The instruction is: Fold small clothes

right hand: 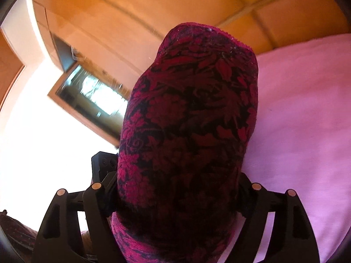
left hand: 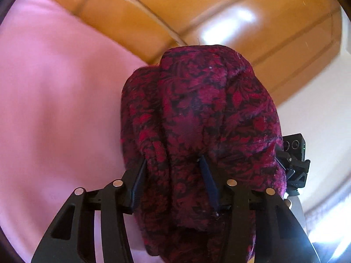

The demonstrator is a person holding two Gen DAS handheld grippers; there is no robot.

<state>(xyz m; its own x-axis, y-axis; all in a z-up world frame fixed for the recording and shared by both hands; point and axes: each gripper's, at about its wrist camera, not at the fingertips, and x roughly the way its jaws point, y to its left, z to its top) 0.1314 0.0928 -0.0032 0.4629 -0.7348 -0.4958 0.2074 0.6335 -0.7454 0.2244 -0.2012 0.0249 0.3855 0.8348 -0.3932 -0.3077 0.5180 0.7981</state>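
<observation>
Left wrist view, garment: a bunched magenta-and-black floral garment (left hand: 197, 120) fills the centre of the frame, rising from the bottom edge to just above the middle.
Left wrist view, tool: the left tool (left hand: 173, 179) is clenched on the garment; its dark fingers (left hand: 207, 177) press into the folds at lower centre, cloth bulging between and around them.
Left wrist view, other tool: part of the black right tool (left hand: 295, 164) shows at the right edge, just behind the cloth.
Left wrist view, setting: a pink sheet (left hand: 54, 109) covers the left half; a glossy wooden headboard (left hand: 175, 6) curves across the top.

Right wrist view, garment: the same garment (right hand: 190, 120) stands as a tall bundle in the centre.
Right wrist view, tool: the right tool (right hand: 177, 199) has the bundle between its jaws at lower centre, the fingertips hidden by cloth; whether they press cannot be told.
Right wrist view, setting: pink sheet (right hand: 307, 120) at right, wooden headboard (right hand: 131, 11) above, a framed mirror (right hand: 92, 92) at left.
</observation>
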